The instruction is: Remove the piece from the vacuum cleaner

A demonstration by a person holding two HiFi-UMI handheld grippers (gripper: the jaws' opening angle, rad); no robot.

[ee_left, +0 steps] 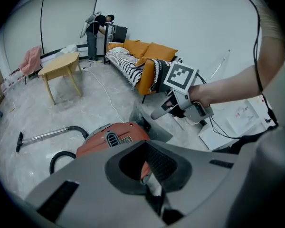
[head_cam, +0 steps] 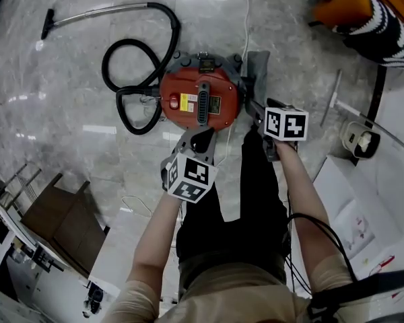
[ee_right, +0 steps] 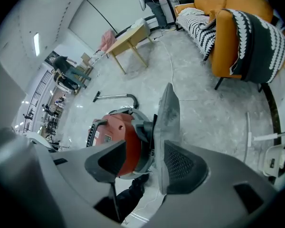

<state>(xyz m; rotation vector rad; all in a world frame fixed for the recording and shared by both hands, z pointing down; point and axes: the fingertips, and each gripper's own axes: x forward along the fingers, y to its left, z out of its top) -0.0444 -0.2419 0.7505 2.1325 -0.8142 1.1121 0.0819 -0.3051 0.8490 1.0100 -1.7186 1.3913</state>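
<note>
A red canister vacuum cleaner (head_cam: pixel 198 99) sits on the marble floor, its black hose (head_cam: pixel 131 73) looping left to a metal wand. A flat grey piece (head_cam: pixel 258 73) stands on edge against the vacuum's right side. My right gripper (head_cam: pixel 254 105) reaches down to it, jaws open. In the right gripper view the piece (ee_right: pixel 170 122) rises between the jaws, close to the right pad (ee_right: pixel 185 167) and apart from the left one. My left gripper (head_cam: pixel 200 140) hovers just before the vacuum (ee_left: pixel 111 139), jaws shut with nothing in them.
An orange sofa with a striped blanket (head_cam: pixel 363 12) stands at the far right. White sheets (head_cam: pixel 350 207) and a small white device (head_cam: pixel 359 140) lie on the floor to the right. Dark wooden furniture (head_cam: pixel 60 221) is at the lower left. A wooden table (ee_left: pixel 61 65) and a person (ee_left: pixel 92 30) are far back.
</note>
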